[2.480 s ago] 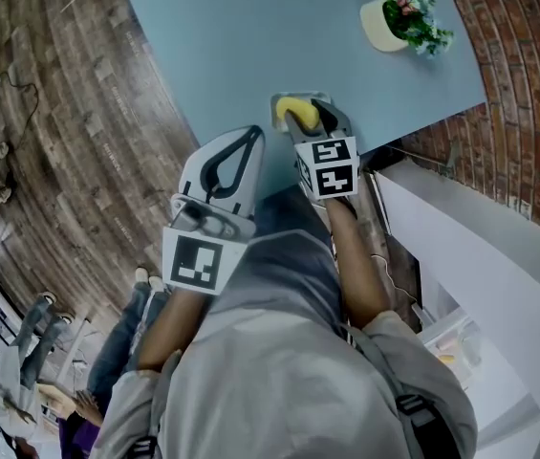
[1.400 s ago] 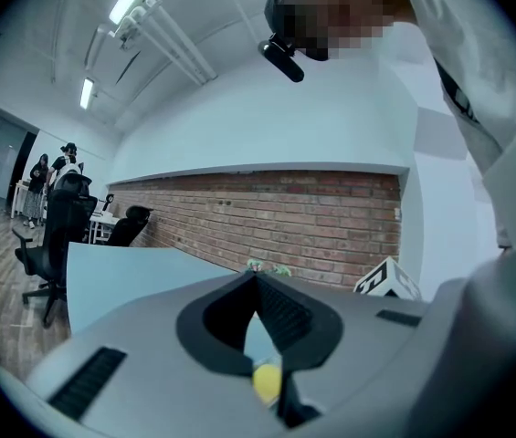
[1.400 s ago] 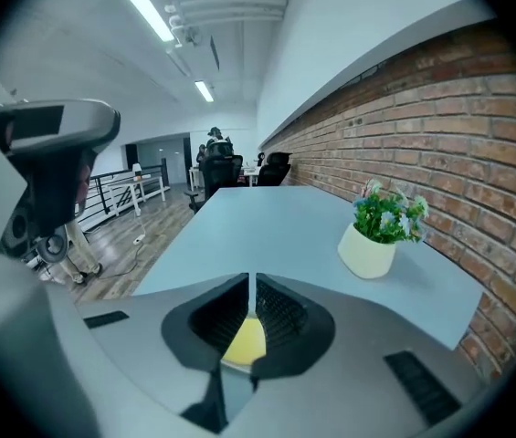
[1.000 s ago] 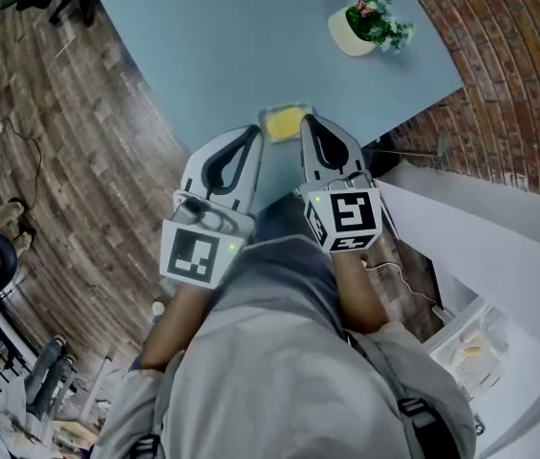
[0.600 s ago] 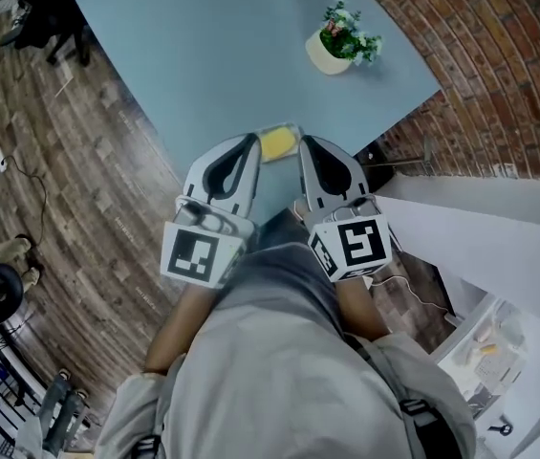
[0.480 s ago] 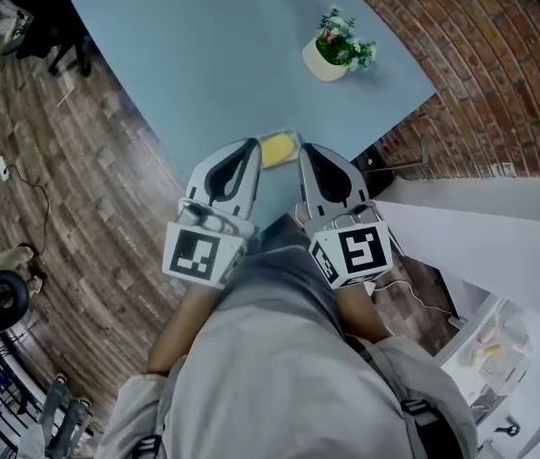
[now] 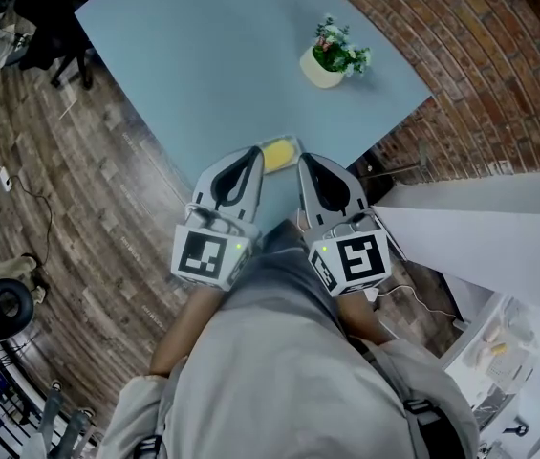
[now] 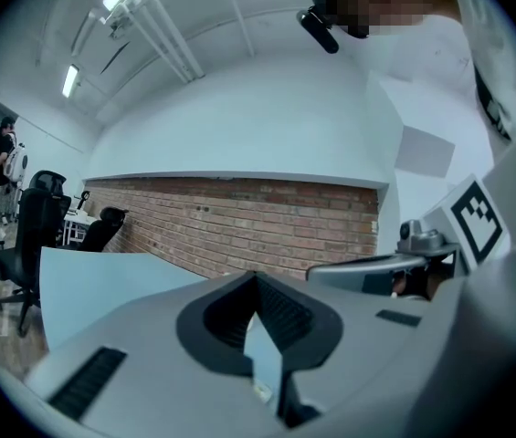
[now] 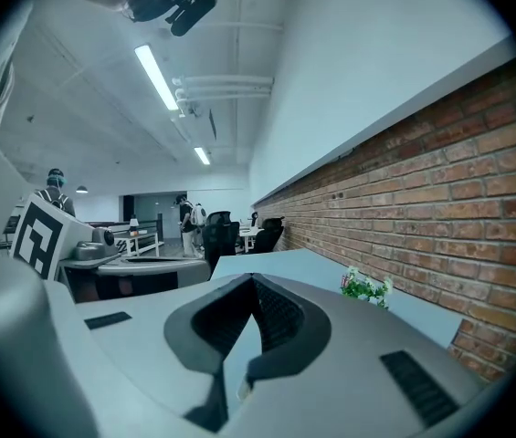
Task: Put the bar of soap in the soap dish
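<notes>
A light-blue table (image 7: 203, 55) is seen from above. The left claw (image 7: 252, 153) and right claw (image 7: 304, 160) are held over its near corner, each pressed together on nothing. A potted plant (image 7: 333, 57) is set near the right corner. Between the claw tips the soap dish (image 7: 292, 142) is seen, with the yellow bar of soap (image 7: 276, 152) in it.

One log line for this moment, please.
task: done | bar of soap: in soap dish, near table edge | left gripper: shut, empty | right gripper: shut, empty

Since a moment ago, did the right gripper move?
Yes. The right gripper pulled back off the dish, toward the person.
</notes>
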{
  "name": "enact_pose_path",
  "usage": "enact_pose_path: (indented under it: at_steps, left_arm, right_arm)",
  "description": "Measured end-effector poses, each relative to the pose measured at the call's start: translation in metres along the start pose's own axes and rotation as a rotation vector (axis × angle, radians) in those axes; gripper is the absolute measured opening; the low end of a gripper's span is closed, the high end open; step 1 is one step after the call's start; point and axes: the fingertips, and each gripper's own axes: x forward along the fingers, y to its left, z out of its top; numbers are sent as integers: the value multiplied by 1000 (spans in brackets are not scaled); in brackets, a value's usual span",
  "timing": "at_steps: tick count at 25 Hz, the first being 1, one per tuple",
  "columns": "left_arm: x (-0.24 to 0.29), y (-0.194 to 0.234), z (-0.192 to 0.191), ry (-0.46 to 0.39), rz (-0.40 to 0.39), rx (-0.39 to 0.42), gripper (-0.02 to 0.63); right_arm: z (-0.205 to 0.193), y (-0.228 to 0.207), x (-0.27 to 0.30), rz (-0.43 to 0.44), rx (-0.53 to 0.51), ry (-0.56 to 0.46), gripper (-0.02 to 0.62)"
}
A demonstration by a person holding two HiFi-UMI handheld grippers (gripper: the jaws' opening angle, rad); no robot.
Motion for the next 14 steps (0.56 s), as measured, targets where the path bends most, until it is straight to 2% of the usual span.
enact_pose_path:
  at_steps: [14]
  left_arm:
    - [-2, 0, -10, 29, -4, 7, 3]
  right_arm:
    - [-8, -2, -1, -8, 5, 23, 12]
